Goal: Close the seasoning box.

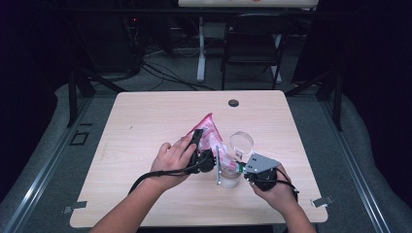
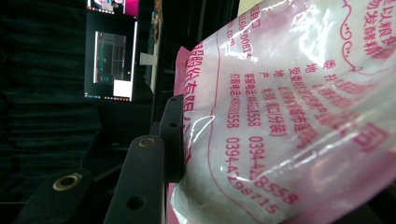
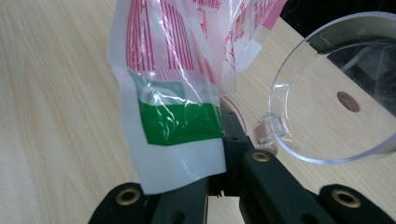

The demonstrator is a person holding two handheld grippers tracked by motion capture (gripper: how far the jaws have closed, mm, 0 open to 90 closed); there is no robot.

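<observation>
Evidently pink bag (image 1: pixel 208 132) slanted up-left to down-right over clear jar (image 1: pixel 232 171): left gripper (image 1: pixel 196 141) jaws pinching upper bag body, right gripper (image 1: pixel 239 167) jaws pressed on lower corner beside jar.

High view looks down on the table (image 1: pixel 145 116); both gripper views closely share the pink bag (image 2: pixel 289 116).

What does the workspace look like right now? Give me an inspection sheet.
Surface: light wooden table, round grommet hole near the far edge.
Job's things: pink printed plastic bag held up over a clear jar with its hinged lid open.
Clutter: nothing seen.
Grippers: left gripper shut on the bag's side; right gripper shut on the bag's green-and-white corner.
Cables: black cable trails from the left gripper.
Surroundings: dark room, folding chair behind the table.
</observation>
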